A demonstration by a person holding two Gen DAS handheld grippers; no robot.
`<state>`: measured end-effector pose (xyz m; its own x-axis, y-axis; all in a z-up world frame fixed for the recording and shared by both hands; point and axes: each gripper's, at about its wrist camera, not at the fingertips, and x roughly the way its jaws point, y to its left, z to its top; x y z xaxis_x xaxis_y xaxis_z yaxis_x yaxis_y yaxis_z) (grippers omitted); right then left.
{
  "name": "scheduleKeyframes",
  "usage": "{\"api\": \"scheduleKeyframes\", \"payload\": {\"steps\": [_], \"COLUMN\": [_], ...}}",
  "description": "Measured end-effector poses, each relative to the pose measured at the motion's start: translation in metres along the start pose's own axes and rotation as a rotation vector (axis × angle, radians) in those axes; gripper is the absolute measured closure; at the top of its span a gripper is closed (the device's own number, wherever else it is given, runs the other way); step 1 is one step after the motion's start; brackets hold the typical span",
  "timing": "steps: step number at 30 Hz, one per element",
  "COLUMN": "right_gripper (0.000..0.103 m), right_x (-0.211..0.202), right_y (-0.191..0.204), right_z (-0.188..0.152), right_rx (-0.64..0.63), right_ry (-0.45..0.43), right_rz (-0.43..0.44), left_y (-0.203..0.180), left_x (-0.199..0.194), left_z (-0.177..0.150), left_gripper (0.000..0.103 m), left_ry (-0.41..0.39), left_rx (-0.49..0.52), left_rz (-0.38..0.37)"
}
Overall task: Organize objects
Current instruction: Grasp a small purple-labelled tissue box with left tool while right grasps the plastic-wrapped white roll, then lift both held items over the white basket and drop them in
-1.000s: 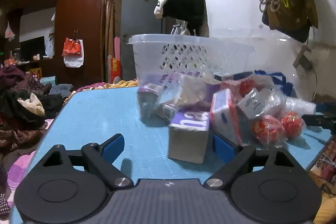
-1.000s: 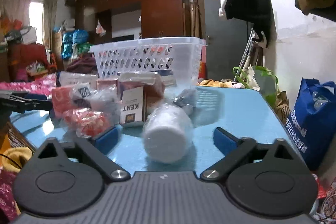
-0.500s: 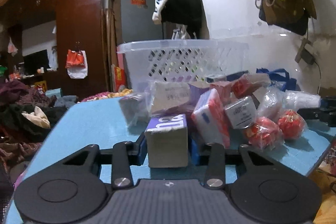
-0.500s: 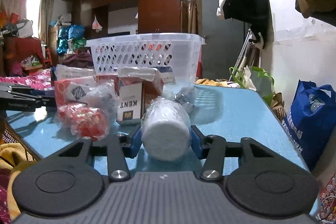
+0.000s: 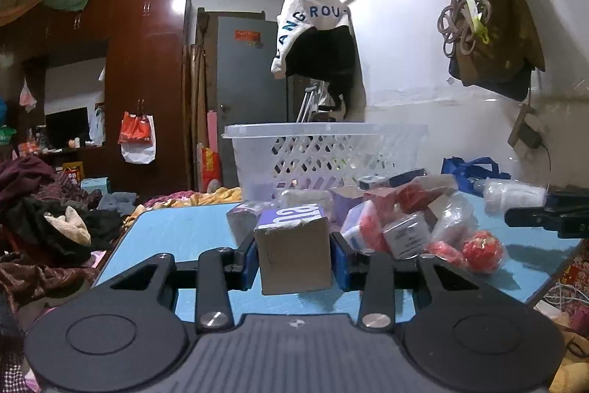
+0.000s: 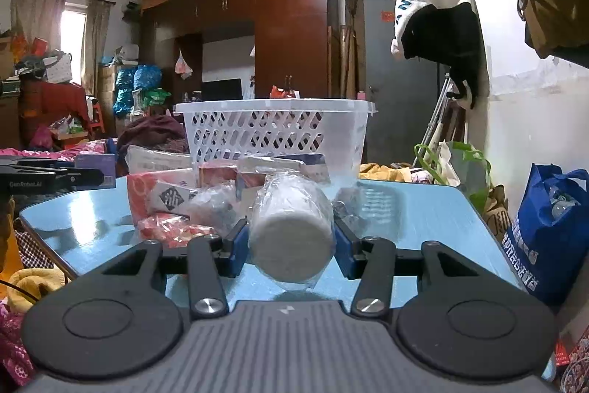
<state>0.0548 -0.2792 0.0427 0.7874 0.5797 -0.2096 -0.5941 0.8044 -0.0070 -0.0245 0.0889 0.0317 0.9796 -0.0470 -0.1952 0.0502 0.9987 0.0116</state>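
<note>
Both grippers were found loaded, with the sorting itself judged barely begun. The left gripper was closed on a small cardboard box with a purple printed top, its blue pads pressed against the box's two sides; the jaws had just been closing, with the box between them. The box appeared raised slightly clear of the blue tabletop, though contact at its underside could not be ruled out. The right gripper was likewise clamped on a plastic-wrapped white roll, held end-on toward the camera; its jaws too had just been closing around the roll. Whether the roll had left the tabletop could not be told. The white lattice basket stood at the far side of the tabletop, behind the heap, and was taken as the likely destination; little could be made out inside it through the lattice. Most of the work was therefore judged outstanding: a heap of wrapped packets, small cartons and red bagged items lay just in front of the basket, unsorted. Both grippers were seen pointing nearly level, tipped a little downward toward the basket, from opposite ends of the heap; the right gripper was visible at the right edge of the left wrist view, and the left at the left edge of the right wrist view. No hand or sleeve was in view.
</note>
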Motion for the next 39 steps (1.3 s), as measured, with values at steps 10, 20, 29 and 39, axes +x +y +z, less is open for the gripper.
{"api": "scheduleKeyframes", "payload": {"steps": [10,20,29,39], "right_gripper": [0.053,0.053,0.053,0.053], "right_x": [-0.002,-0.003,0.026,0.133], "right_y": [-0.002,-0.003,0.002,-0.011], "right_z": [0.001,0.038,0.081,0.137], "right_rx": [-0.001,-0.015,-0.032,-0.058], "right_ry": [-0.032,-0.13,-0.152,-0.043], "right_rz": [0.011,0.033,0.066,0.015], "left_y": [0.009,0.011,0.019,0.028], "left_x": [-0.004,-0.002,0.022,0.157], "left_z": [-0.001,0.027,0.068,0.147], "left_gripper": [0.059,0.059,0.059,0.06], "left_ry": [-0.025,-0.085,-0.1,0.111], "left_rx": [-0.024,-0.061,-0.104,-0.168], "left_rz": [-0.003,-0.033,-0.049,-0.06]}}
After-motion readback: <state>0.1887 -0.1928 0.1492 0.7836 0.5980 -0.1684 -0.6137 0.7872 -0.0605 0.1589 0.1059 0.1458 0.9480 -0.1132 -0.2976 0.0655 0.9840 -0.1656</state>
